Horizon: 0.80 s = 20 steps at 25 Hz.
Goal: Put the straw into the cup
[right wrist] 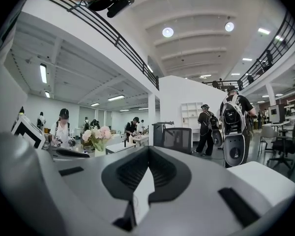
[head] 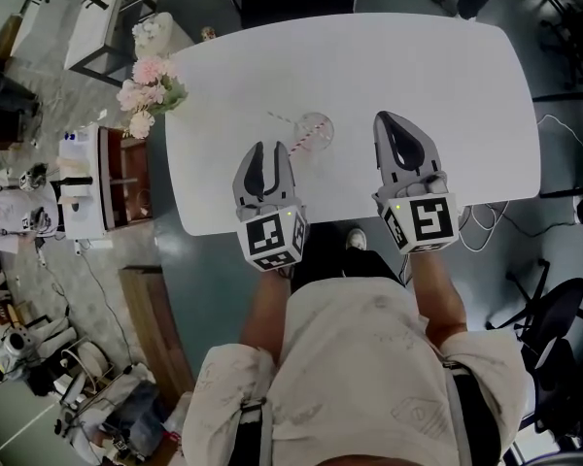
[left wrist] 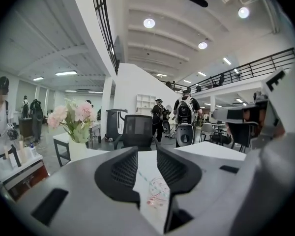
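Head view: flowers point(head: 146, 90) stand beside the table point(head: 418, 76), apart from the cup point(head: 313, 129).

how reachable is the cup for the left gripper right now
Probably yes: the left gripper has its jaws apart, and the clear cup stands just ahead on the white table with nothing between them.

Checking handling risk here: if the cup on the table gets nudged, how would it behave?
The cup looks clear and thin-walled, so it is probably light and easy to slide on the smooth table. The striped straw appears to lean over its rim, which may pull it toward tipping that way.
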{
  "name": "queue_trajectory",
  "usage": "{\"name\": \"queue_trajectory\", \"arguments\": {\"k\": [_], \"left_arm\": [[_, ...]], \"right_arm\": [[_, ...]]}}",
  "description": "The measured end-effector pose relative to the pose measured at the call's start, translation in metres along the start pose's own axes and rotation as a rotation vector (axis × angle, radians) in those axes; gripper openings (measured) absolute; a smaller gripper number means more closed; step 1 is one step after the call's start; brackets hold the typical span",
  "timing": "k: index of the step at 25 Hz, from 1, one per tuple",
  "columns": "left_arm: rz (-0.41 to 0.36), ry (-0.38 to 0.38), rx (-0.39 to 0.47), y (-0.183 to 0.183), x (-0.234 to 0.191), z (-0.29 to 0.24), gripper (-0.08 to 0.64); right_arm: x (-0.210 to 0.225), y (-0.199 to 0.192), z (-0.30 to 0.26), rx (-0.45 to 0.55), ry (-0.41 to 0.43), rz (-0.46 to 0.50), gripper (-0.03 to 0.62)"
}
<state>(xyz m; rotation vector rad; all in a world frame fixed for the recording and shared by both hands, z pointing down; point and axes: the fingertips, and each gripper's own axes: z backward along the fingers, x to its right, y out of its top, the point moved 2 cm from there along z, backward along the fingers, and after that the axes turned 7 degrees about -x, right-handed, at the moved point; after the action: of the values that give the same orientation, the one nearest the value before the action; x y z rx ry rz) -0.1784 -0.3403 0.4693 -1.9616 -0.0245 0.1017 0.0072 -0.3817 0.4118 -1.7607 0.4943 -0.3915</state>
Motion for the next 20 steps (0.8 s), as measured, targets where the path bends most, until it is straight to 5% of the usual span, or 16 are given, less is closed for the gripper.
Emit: {"name": "queue_trajectory", "arguments": {"k": [20], "left_arm": [[-0.089, -0.036, 0.227, 0.055, 0.084, 0.099, 0.118]], "right_arm": [[0.029, 0.03, 0.122, 0.158, -0.077, 0.039, 0.002]]}}
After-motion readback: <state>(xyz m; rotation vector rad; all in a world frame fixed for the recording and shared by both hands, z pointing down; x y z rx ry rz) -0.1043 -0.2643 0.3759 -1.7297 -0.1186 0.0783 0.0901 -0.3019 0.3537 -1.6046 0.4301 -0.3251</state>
